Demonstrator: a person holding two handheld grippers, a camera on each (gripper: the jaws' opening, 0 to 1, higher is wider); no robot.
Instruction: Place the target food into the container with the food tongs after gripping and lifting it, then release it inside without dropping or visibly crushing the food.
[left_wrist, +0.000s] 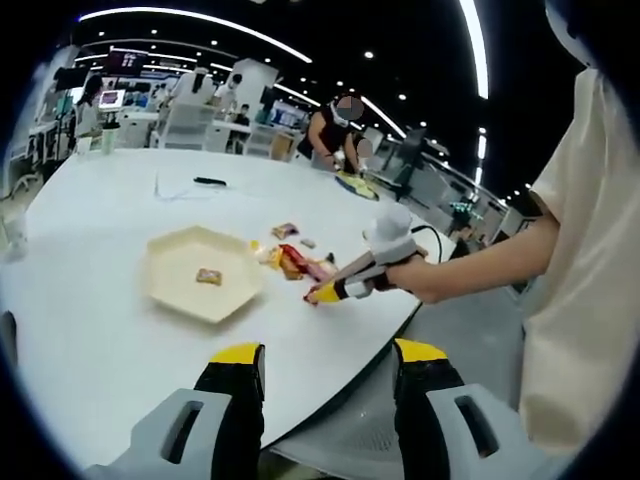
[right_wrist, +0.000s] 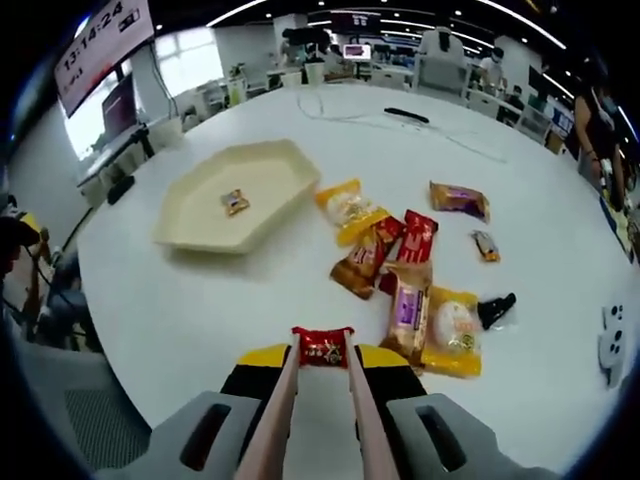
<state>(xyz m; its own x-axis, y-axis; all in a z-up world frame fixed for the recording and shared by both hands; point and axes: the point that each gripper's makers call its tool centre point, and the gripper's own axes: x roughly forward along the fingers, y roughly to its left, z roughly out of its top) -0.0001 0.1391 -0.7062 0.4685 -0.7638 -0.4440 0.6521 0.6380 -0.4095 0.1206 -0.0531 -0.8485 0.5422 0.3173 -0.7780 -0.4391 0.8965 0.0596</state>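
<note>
My right gripper (right_wrist: 323, 360) is shut on pink food tongs (right_wrist: 276, 415), and the tong tips pinch a small red snack packet (right_wrist: 322, 347) just above the white table. A cream hexagonal tray (right_wrist: 262, 168) lies ahead to the left with one small candy (right_wrist: 236, 202) in it. Loose snack packets (right_wrist: 408, 300) lie to the right of the tong tips. In the left gripper view, the right gripper (left_wrist: 335, 291) hovers beside the snack pile (left_wrist: 290, 258), right of the tray (left_wrist: 175, 255). My left gripper (left_wrist: 328, 352) hangs open at the table's near edge, holding nothing.
The round white table (right_wrist: 200, 300) carries a black bar-shaped item (right_wrist: 407, 115) and a cable at the far side, and a white object (right_wrist: 612, 342) at the right edge. A person's arm (left_wrist: 480, 265) reaches in from the right. Other people sit at the far end.
</note>
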